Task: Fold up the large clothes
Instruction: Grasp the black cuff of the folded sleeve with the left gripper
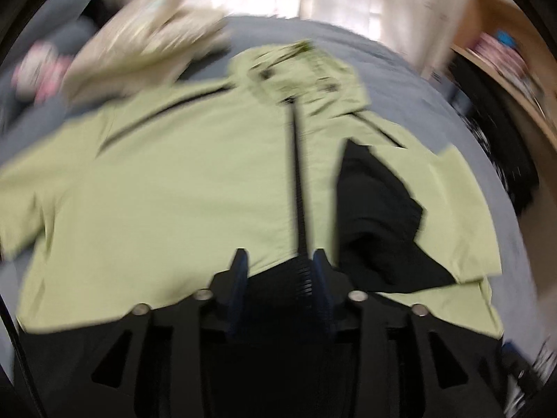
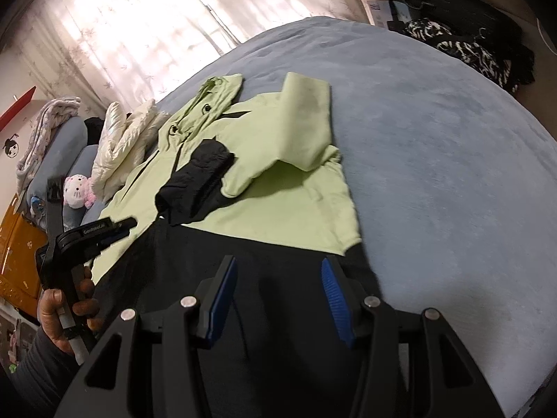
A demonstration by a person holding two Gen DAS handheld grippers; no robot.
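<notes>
Bed [image 2: 435,160]; jacket [image 2: 296,188] beyond both grippers

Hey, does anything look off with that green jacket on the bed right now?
Only one sleeve of the green jacket is folded across the chest; the rest lies spread on the blue bed.

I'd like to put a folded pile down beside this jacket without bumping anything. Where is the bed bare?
The widest bare stretch of the blue bed cover lies right of the green jacket, reaching to the dark patterned clothes at the far corner. A narrower strip runs beyond the hood, toward the curtain. Left of the jacket is crowded: a white puffer jacket, a plush cat and pillows.
</notes>
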